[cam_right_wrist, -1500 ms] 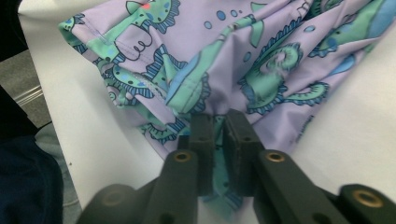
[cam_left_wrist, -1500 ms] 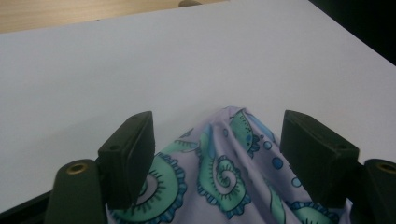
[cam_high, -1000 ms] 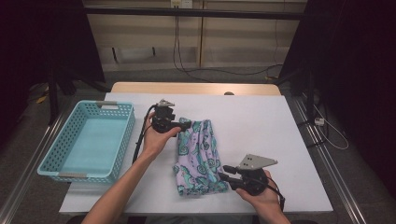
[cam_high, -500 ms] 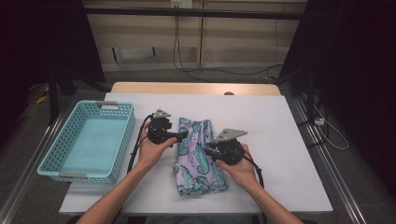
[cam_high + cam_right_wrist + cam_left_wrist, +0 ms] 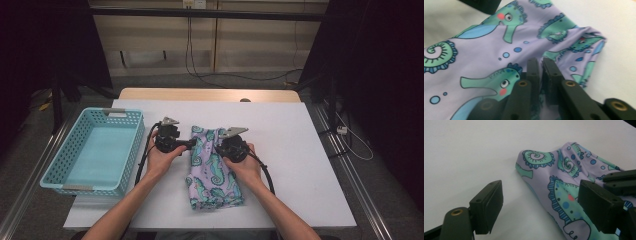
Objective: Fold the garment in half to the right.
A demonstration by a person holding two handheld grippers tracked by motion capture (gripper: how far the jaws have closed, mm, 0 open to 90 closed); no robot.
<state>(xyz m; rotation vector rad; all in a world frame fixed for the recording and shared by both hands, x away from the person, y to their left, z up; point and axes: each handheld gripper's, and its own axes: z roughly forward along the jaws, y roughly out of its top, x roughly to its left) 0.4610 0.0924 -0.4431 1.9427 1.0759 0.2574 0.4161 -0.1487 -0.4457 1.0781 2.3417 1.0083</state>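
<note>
Right tool (image 5: 540, 66), jaws just closing, pinches the seahorse-print cloth (image 5: 212, 165); left tool (image 5: 192, 144) gapes wide—grip the edge squarely before folding.

We see smooth, slightly shiny cloth (image 5: 214, 172) with a printed pattern, matt black plastic jaws, a matt white table (image 5: 300, 150), and a perforated plastic basket (image 5: 92, 150).

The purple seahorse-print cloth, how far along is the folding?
The purple seahorse-print cloth already lies folded into a long strip. The right gripper has just closed, pinching its upper end; the left gripper waits open at that end. The turquoise plastic basket holds nothing yet.
</note>
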